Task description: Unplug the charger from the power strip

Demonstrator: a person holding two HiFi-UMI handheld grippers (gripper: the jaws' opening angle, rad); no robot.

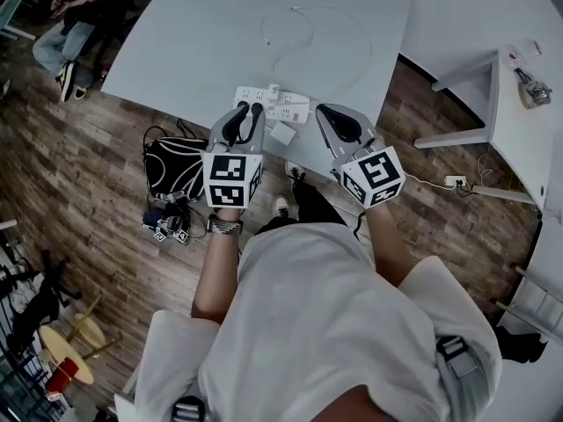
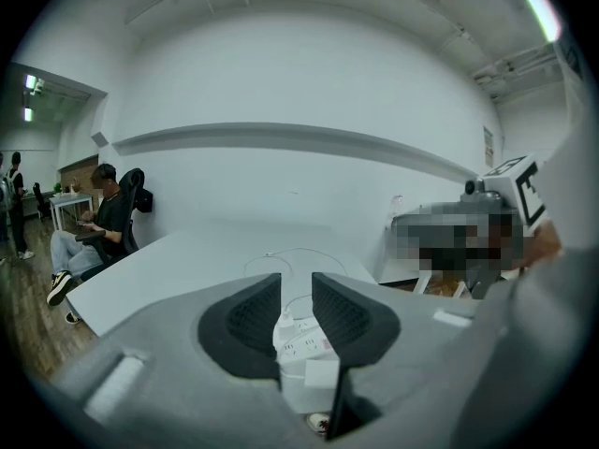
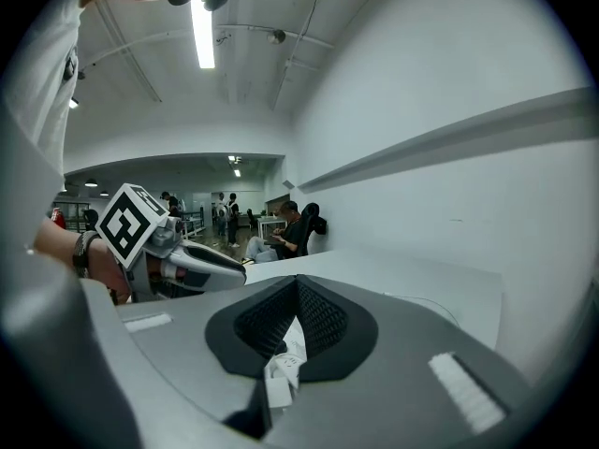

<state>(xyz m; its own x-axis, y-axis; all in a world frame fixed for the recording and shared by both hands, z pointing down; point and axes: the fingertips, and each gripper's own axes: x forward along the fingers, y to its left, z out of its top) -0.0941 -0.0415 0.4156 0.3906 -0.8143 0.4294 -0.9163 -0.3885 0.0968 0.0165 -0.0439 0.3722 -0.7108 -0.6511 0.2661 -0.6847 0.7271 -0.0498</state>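
Both near the power strip (image 1: pixel 295 108): left gripper (image 2: pixel 297 283) fingers (image 2: pixel 248 321) apart, right gripper (image 3: pixel 298 283) fingers closed.

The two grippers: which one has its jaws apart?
The left gripper: its own view shows a clear gap between its jaws, with the white power strip visible through it. The right gripper differs: its jaw tips touch.

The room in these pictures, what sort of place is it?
Probably a shared office or lab workspace: big white tables, a person seated in an office chair further off, and strip lights on a bare ceiling.
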